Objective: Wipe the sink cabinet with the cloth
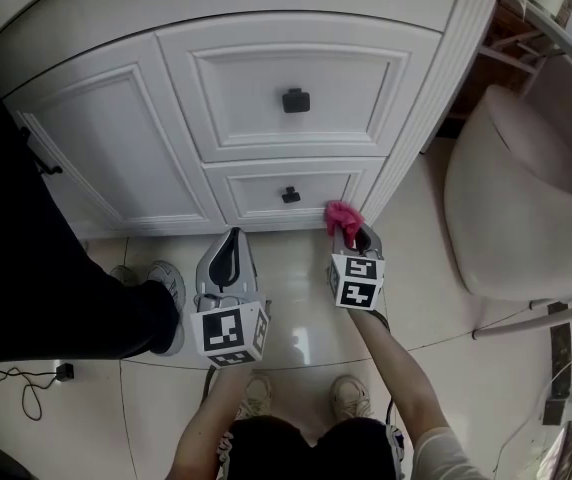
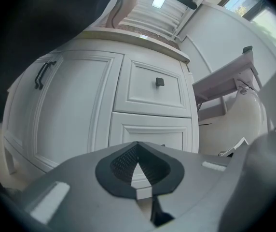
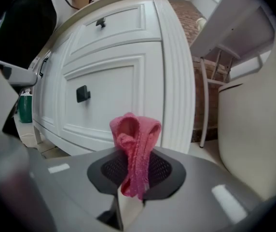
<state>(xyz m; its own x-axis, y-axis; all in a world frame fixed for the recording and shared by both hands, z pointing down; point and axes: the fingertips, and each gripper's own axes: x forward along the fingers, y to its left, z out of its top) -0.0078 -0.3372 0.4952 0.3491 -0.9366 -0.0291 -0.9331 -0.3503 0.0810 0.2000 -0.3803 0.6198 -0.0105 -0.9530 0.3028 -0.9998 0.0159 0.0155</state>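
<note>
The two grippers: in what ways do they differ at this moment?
The right gripper is shut on a pink cloth; the left gripper is shut on nothing, its jaw tips meeting. In the head view, the cloth appears at the right bottom corner of the lower drawer, while the left gripper sits left of that drawer's knob. Both point toward the white cabinet.

The right gripper held the pink cloth at the lower right corner of the sink cabinet front, just beside the lower drawer. Contact could not be confirmed. The left gripper pointed at the front's bottom edge, near its middle. A toilet stood beyond the right edge.
</note>
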